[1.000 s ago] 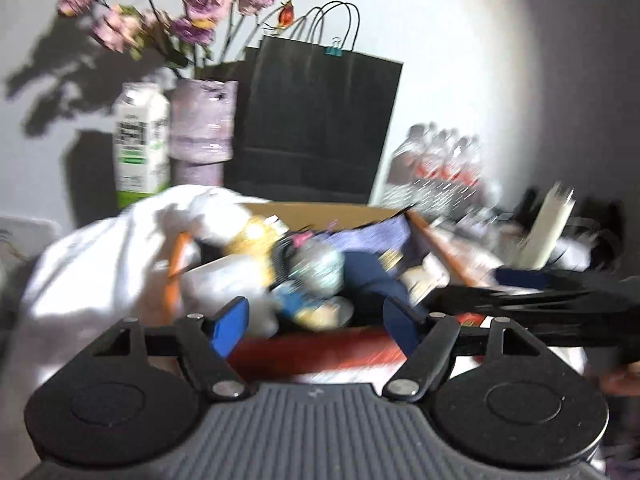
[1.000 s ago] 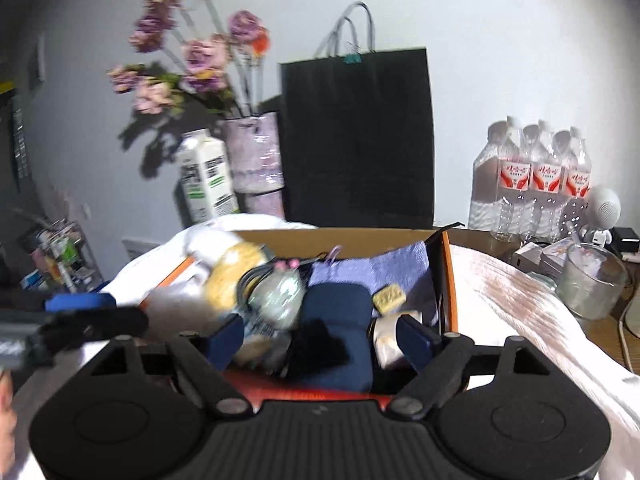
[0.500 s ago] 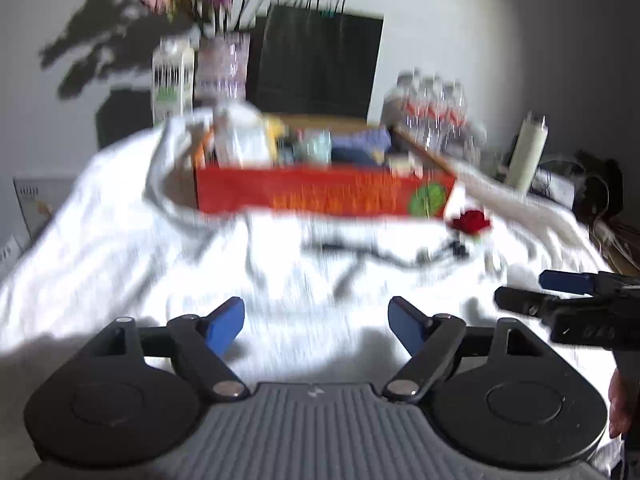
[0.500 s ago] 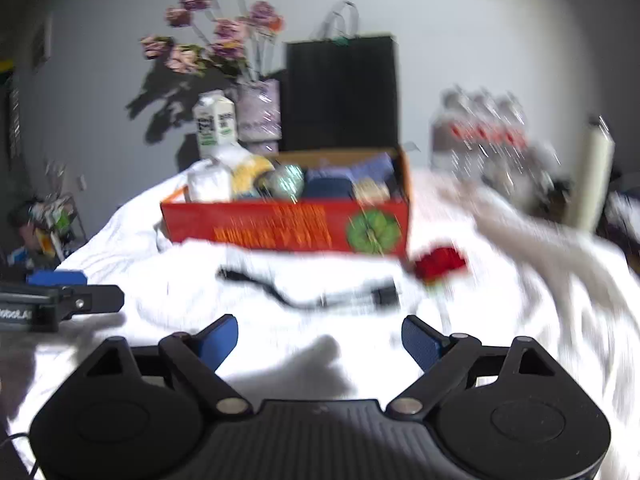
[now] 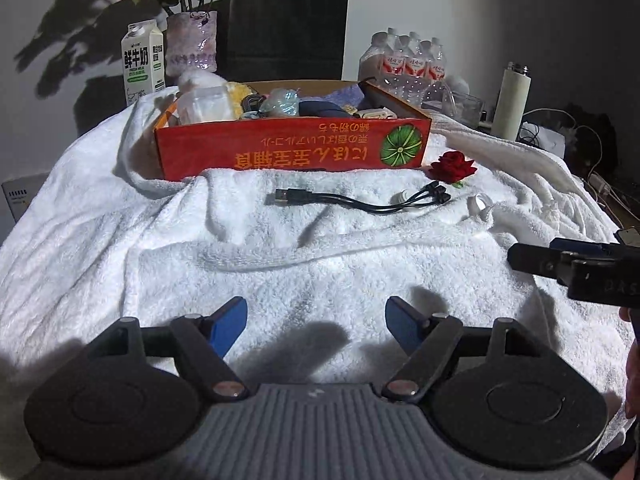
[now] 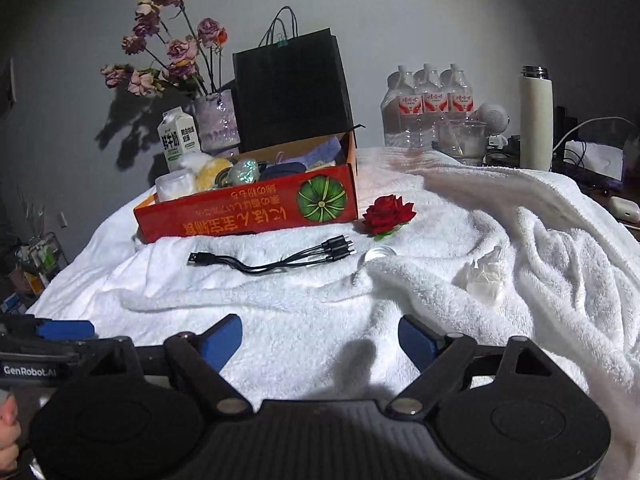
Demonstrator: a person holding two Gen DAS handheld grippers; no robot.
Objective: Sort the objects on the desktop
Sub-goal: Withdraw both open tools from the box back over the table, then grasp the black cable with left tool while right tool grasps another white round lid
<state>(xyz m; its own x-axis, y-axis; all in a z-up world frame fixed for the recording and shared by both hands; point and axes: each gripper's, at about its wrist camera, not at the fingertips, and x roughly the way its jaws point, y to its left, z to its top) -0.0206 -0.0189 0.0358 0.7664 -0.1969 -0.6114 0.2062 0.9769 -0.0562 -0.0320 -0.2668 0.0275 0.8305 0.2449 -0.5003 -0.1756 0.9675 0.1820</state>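
1. Both grippers have pulled back from over the box (image 5: 292, 152); a second ago its contents filled both views, and now it sits far across the towel (image 5: 160, 248).
2. Left gripper (image 5: 316, 322) hovers over bare towel at the near edge, its jaws spread but closing, nothing between them.
3. Right gripper (image 6: 320, 340) hovers just to its right, jaws likewise spread and closing on nothing; its tip shows at the right edge of the left view.
4. Beyond them a black cable (image 6: 272, 260) lies on the towel, USB plug to the left, three small plugs to the right.
5. Right of the plugs lies a small clear round thing (image 6: 380, 255); a crumpled white wad (image 6: 484, 276) lies nearer, to the right.
6. A red rose (image 6: 388, 214) lies by the box's right near corner.
7. The box, red-fronted, is piled with items.
8. Behind it stand a milk carton (image 5: 142, 62), a vase (image 5: 192, 46) of flowers, a black bag (image 5: 286, 26) and bottles (image 6: 430, 100).
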